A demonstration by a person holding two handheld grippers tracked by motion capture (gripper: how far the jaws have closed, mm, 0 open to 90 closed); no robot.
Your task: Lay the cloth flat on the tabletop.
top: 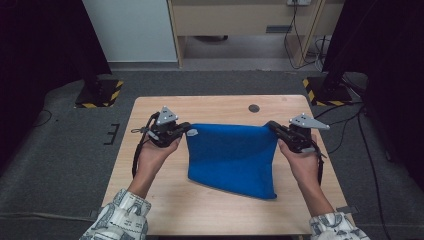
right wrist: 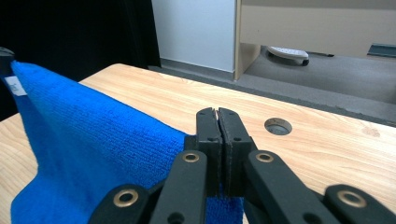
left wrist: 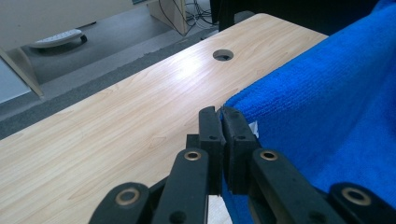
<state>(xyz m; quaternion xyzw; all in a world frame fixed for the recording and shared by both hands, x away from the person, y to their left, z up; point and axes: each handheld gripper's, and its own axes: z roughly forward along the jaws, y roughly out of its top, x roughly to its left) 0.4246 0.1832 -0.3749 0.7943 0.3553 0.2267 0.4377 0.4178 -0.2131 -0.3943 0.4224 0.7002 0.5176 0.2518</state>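
Note:
A blue cloth [top: 232,157] is stretched between my two grippers, its top edge lifted off the wooden table [top: 150,200] and its lower part trailing toward the front. My left gripper [top: 187,130] is shut on the cloth's top left corner, beside a small white tag [top: 193,133]. In the left gripper view the jaws [left wrist: 223,114] pinch the cloth [left wrist: 327,102] at its corner. My right gripper [top: 272,125] is shut on the top right corner. In the right gripper view its jaws [right wrist: 217,114] press together with the cloth [right wrist: 93,135] running off to the left.
A round cable hole [top: 254,108] sits in the table behind the cloth. Black stands with yellow-black striped bases [top: 100,94] [top: 325,92] flank the table's far corners. Cables [top: 350,125] trail on the grey floor at right. A wooden cabinet [top: 240,20] stands beyond.

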